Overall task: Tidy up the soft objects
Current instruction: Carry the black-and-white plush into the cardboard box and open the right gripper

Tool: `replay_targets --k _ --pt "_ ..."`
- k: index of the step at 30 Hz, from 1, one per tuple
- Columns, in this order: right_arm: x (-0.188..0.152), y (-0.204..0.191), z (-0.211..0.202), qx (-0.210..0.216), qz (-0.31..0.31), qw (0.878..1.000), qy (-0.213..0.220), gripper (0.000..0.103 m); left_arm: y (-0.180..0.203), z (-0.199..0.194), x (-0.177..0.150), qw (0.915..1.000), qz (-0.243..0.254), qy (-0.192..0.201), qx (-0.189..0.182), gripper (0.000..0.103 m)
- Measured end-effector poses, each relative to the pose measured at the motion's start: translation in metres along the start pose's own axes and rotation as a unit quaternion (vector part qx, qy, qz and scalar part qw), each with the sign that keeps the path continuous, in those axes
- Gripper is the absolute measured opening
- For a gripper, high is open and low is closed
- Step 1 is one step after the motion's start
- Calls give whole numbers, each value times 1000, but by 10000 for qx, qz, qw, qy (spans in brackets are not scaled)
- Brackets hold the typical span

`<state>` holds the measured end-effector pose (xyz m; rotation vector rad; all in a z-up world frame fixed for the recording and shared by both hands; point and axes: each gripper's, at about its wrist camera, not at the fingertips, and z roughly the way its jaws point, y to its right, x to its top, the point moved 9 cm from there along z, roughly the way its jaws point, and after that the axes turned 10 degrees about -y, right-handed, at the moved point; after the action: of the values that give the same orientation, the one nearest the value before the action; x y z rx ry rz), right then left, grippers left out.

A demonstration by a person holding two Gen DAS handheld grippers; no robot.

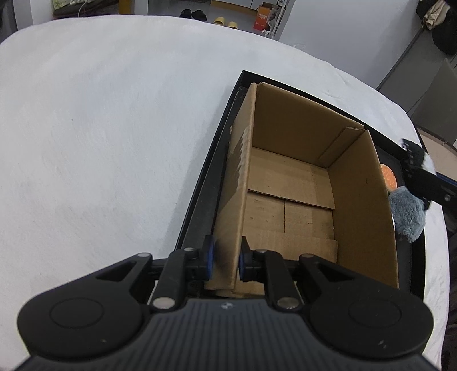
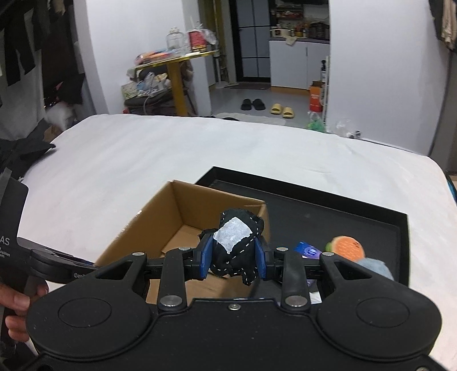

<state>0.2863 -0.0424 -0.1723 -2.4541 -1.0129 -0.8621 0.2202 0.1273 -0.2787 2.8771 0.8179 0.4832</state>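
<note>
Step in hand: loading. Right tool [image 2: 232,255] grips black stitched plush [image 2: 235,245], above cardboard box [image 1: 291,199] rim. Left tool [image 1: 225,256] clamps the box's wall. Next: carry over the opening, release.

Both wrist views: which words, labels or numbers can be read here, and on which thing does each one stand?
"AS": end of a cut-off white word on the left gripper body.
Smaller white lines under it: too blurred to read.
Blue card in the black tray: print too small.
White patch on the black fabric toy: no text.
Orange box: label blurred.
Cardboard box: no print.
</note>
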Motion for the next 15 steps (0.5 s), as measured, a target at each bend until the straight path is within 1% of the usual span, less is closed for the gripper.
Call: replay_targets --k 7,15 --pt "12 -24 18 122 -136 9998 -100 31 -8 0 5 9999 -49 -60 -128 15" --pt "18 -40 37 273 -75 9994 -218 31 -14 -2 7 9996 -86 -124 -236 15"
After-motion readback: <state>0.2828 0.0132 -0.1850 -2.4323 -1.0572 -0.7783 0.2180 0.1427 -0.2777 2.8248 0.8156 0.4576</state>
